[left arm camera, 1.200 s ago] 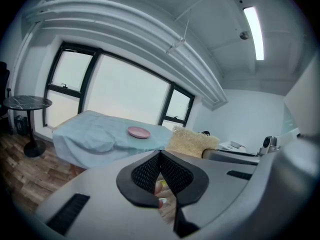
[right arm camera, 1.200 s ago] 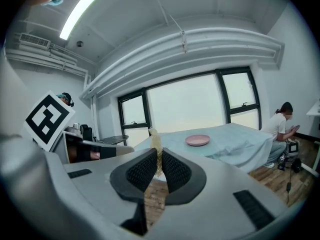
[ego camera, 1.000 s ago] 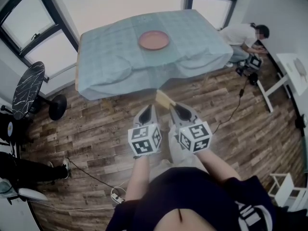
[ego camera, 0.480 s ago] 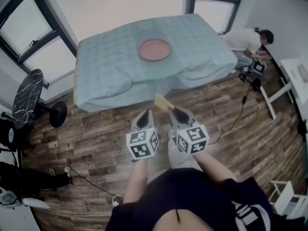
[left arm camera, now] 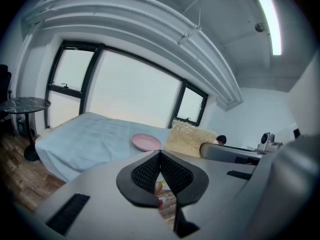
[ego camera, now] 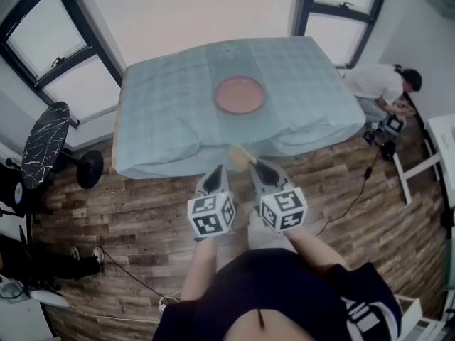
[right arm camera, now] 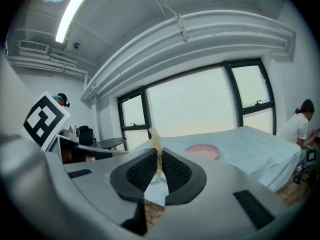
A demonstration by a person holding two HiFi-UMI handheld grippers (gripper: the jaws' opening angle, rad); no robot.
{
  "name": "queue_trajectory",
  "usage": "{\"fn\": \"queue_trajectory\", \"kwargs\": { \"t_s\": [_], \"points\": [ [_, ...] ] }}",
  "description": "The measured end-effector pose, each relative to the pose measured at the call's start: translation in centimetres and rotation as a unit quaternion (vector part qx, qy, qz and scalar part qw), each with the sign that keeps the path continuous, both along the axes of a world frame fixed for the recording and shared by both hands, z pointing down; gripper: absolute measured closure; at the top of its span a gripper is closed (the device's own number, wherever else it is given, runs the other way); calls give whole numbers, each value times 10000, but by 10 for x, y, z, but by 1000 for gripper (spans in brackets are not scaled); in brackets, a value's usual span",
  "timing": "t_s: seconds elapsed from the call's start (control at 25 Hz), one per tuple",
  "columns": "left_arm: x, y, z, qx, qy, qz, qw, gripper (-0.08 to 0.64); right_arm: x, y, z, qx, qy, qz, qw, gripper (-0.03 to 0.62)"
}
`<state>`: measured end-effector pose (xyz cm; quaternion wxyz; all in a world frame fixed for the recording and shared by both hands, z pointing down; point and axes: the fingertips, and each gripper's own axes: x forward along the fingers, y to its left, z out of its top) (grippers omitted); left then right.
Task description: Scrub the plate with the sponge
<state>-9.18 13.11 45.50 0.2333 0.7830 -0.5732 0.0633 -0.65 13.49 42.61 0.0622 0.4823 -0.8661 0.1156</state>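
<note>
A person stands on the wood floor [ego camera: 142, 212] short of a table [ego camera: 163, 119] draped in a pale blue cloth, w/ the pink plate [ego camera: 239, 94] lying flat near the table's middle, well apart from both tools. The right gripper [right arm camera: 159, 166] has its jaws pinched on the yellow sponge [right arm camera: 156, 146], held edge-on so that most of it sticks out past the jaw tips and points toward the table. The left gripper [left arm camera: 160, 156] rides just beside it, jaws pressed together w/ nothing between them. Progress, judged from this: the sponge is in hand, so pickup is done, but no scrubbing has begun. The sponge hangs in the air off the table's near edge and touches nothing. What's left is approx. the whole job: close the gap to the table, lower the sponge onto the plate and rub across its face, perhaps w/ the free tool steadying the rim. The plate's surface looks plain pink from here; dirt or soap can't be made out. A second person [ego camera: 384, 84] crouches by gear at far right, clear of the work.
</note>
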Motion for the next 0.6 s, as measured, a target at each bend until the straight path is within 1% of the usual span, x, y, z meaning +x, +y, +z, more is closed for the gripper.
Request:
{"fn": "queue_trajectory", "kwargs": {
  "t_s": [0.16, 0.4, 0.6],
  "points": [
    [4, -41, 0, -21, 5, -184, 9998, 552, 7, -41, -1, 28, 33, -162, 9999, 557],
    [16, -103, -2, 7, 203, -461, 9987, 552, 30, -102, 2, -18, 18, -266, 9996, 557],
    [29, -138, 7, -74, 326, -508, 9981, 552, 47, -143, 14, -61, 13, -304, 9995, 557]
  ]
}}
